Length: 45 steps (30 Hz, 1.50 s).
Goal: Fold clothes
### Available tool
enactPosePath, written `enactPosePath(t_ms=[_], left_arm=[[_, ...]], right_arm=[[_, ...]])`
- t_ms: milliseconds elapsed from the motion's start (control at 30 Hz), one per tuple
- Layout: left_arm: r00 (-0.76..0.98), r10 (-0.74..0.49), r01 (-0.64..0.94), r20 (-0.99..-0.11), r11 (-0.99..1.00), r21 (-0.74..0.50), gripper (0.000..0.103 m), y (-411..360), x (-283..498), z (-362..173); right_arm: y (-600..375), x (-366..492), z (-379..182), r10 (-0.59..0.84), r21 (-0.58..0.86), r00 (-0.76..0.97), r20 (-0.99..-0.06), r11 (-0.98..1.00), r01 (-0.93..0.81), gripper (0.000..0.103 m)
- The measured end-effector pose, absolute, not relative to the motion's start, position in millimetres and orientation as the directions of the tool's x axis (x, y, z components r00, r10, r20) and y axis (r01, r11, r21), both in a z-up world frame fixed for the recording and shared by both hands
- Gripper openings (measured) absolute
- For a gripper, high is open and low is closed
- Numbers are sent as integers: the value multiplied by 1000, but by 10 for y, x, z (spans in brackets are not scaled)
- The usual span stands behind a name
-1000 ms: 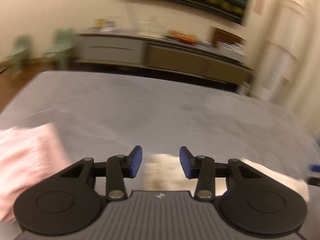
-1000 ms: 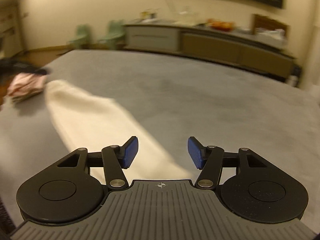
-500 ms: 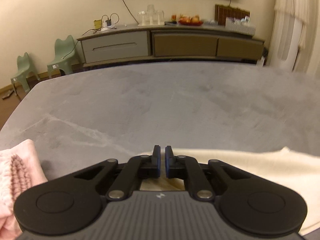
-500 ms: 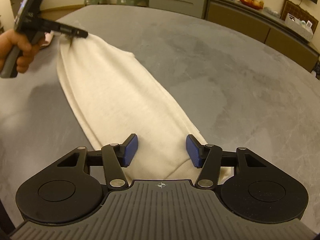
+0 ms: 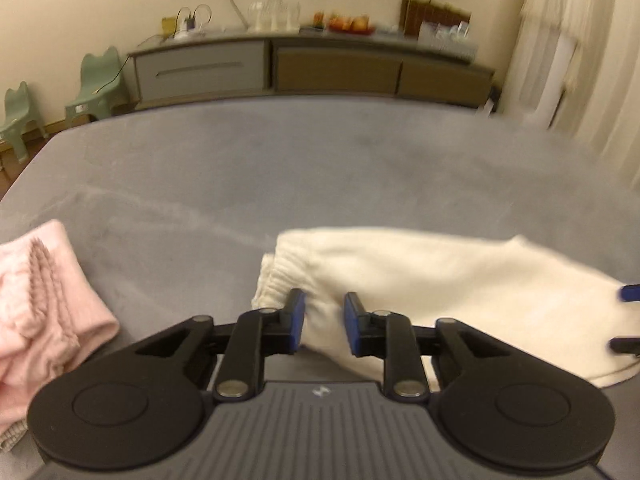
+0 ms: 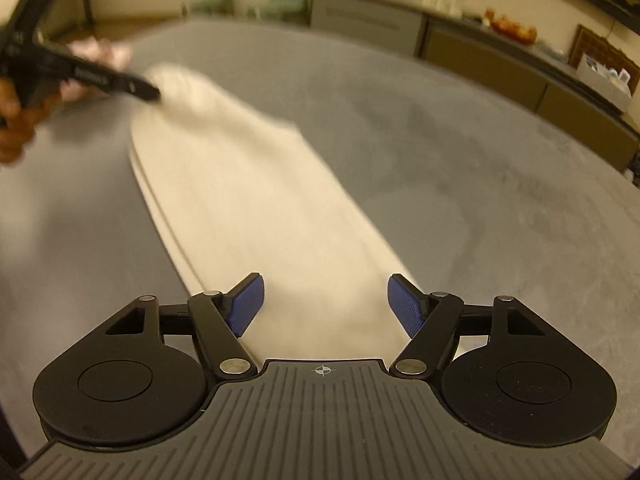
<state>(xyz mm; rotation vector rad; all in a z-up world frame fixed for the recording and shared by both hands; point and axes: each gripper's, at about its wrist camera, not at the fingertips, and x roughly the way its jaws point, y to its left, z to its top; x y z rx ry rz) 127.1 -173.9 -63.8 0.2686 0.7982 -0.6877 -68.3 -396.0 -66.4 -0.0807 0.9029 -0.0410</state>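
The cream garment was stretched lengthwise between both opening, unclamped tongs, left narrow, right wide.

Cream garment stretched flat (ribbed cuff at one end); pink knit bunched beside.

Trousers on table

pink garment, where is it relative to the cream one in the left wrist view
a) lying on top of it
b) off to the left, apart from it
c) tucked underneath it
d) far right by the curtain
b: the pink garment lies at the left edge, with bare grey table between it and the cream garment.
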Motion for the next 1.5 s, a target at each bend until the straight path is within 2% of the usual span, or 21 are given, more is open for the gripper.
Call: enactPosePath(t_ms=[100, 133, 167, 233, 267, 333, 433, 533, 700, 833, 967, 1033, 1067, 1100, 1133, 1167, 1267, 1467, 1500], left_arm=[[485, -493, 644, -722, 760, -86, 20, -1667, 1306, -527], [483, -509, 636, -713, 763, -114, 23, -1614, 1307, -464], [491, -516, 626, -702, 769, -128, 31, -1547, 1289, -392], [508, -518, 615, -688, 778, -132, 35, -1416, 1251, -275], [520, -500, 618, -693, 780, -99, 35, -1368, 1220, -246], [577, -409, 630, -707, 773, 68, 35, -1347, 1114, -272], [575, -376, 682, -727, 711, 172, 35, -1383, 1059, -449], [585, -391, 707, -711, 675, 211, 36, -1466, 1068, -609], [579, -456, 757, -675, 609, 238, 37, -1557, 1148, -766], [527, -516, 805, -676, 559, 201, 39, -1548, 1136, -812], [519, -557, 815, -648, 550, 180, 42, -1559, 1154, -872], [517, -569, 820, -640, 543, 180, 41, -1618, 1182, -928], [520, -573, 821, -634, 541, 184, 26, -1654, 1200, -939], [521, -574, 820, -631, 543, 182, 18, -1688, 1223, -946], [520, -568, 814, -637, 555, 169, 17, -1707, 1258, -944], [527, -561, 808, -639, 563, 173, 17, -1703, 1269, -936], [536, -543, 797, -646, 577, 177, 16, -1649, 1284, -913], [542, -529, 786, -653, 594, 171, 17, -1371, 1228, -905], [546, -524, 781, -654, 600, 172, 17, -1342, 1232, -893]], right_arm=[[-4110, -709, -663, -50, -41, 609, -791, 999, 28, 74], [-4114, -724, -651, -60, -49, 613, -788, 998, 34, 73], [-4119, -740, -638, -70, -58, 616, -785, 998, 39, 73], [-4079, -767, -576, -88, -82, 641, -762, 996, 39, 70], [-4038, -778, -530, -95, -97, 661, -744, 995, 34, 71], [-3906, -767, -417, -84, -114, 707, -702, 993, 4, 75], [-3657, -690, -300, -49, -127, 736, -675, 991, -51, 80], [-3355, -613, -254, -16, -161, 757, -653, 980, -119, 86], [-2910, -397, -385, 21, -226, 772, -635, 951, -212, 87], [-2737, -164, -564, 8, -262, 762, -647, 937, -232, 86], [-2751, 47, -667, 9, -210, 745, -667, 957, -199, 77], [-2833, 111, -737, 28, -135, 720, -693, 976, -168, 70], [-2887, 141, -776, 42, -95, 706, -707, 984, -153, 66], [-2941, 165, -811, 56, -55, 694, -718, 989, -137, 66], [-2987, 158, -813, 65, -31, 690, -721, 992, -125, 64], [-3004, 147, -797, 51, -45, 680, -732, 991, -123, 57], [-3120, 73, -773, 45, -36, 655, -754, 993, -110, 50], [-3184, -39, -743, 43, -57, 656, -753, 990, -130, 51], [-3181, -36, -739, 45, -58, 658, -752, 989, -134, 54]])
